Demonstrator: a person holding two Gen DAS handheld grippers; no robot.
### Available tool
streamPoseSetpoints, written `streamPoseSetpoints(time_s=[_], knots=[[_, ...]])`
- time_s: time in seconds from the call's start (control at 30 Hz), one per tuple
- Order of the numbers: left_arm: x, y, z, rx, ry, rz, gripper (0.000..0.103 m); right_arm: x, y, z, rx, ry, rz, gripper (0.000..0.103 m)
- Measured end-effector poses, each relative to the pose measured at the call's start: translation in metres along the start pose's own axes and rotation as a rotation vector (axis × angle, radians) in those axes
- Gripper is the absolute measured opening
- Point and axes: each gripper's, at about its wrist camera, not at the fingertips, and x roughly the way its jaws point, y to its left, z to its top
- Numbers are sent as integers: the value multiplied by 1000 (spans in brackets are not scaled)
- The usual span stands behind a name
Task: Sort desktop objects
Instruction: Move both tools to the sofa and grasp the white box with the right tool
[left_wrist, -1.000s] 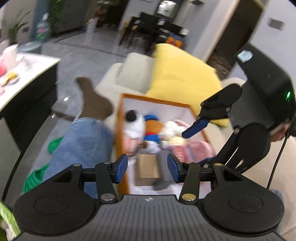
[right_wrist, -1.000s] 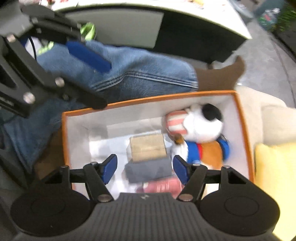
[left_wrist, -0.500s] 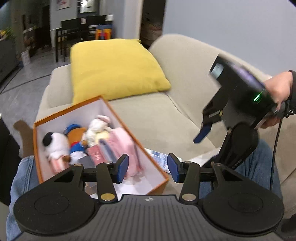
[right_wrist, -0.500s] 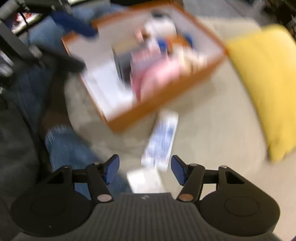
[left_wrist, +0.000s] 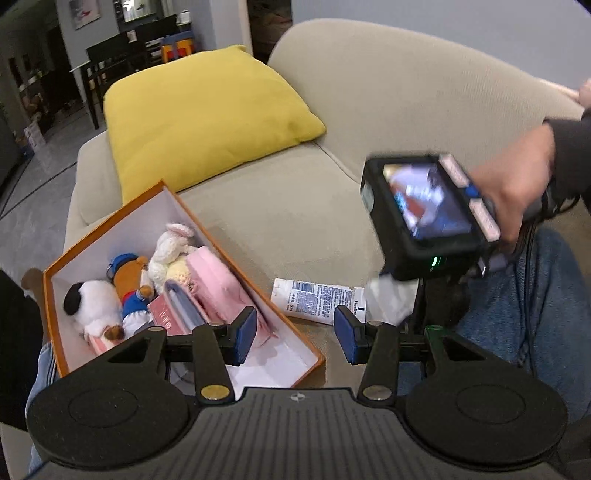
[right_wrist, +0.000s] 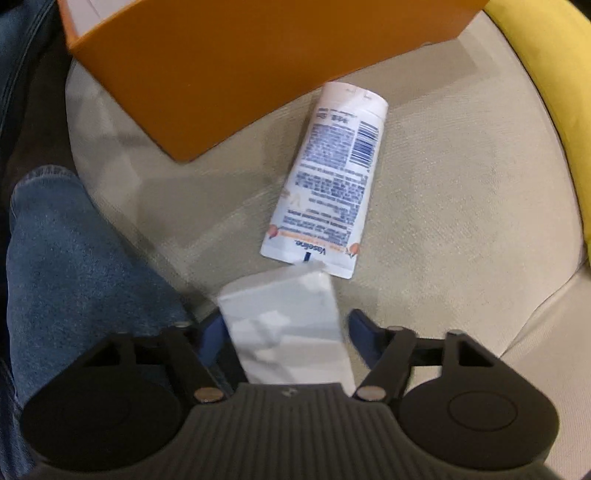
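Right gripper (right_wrist: 286, 336) astride white packet (right_wrist: 284, 325)

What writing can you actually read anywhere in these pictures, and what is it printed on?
"Vaseline": on the white tube lying on the sofa seat beside the orange box, seen upside down in the right wrist view.
The tube's small print, barcode digits and orange band: too small and blurred to read.
Red booklet in the box: lettering too small to read.
White packet: no text visible.

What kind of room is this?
Most likely a home living room: a beige fabric sofa with a yellow cushion, an orange cardboard box of plush toys, and a dark dining table beyond.
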Motion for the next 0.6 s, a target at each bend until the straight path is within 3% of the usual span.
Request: streamPoseSetpoints(time_s=[0.13, 0.33, 0.47, 0.6], knots=[[19, -11, 10, 48, 28, -20, 54, -6, -44, -13, 144, -60, -28, 62], [60, -44, 21, 263, 104, -12, 54, -7, -96, -20, 312, -164, -28, 62], [86, -68, 21, 405, 148, -5, 54, -5, -94, -26, 329, -168, -33, 66], [109, -81, 14, 503, 211, -29, 55, -27, -81, -41, 322, -186, -53, 68]])
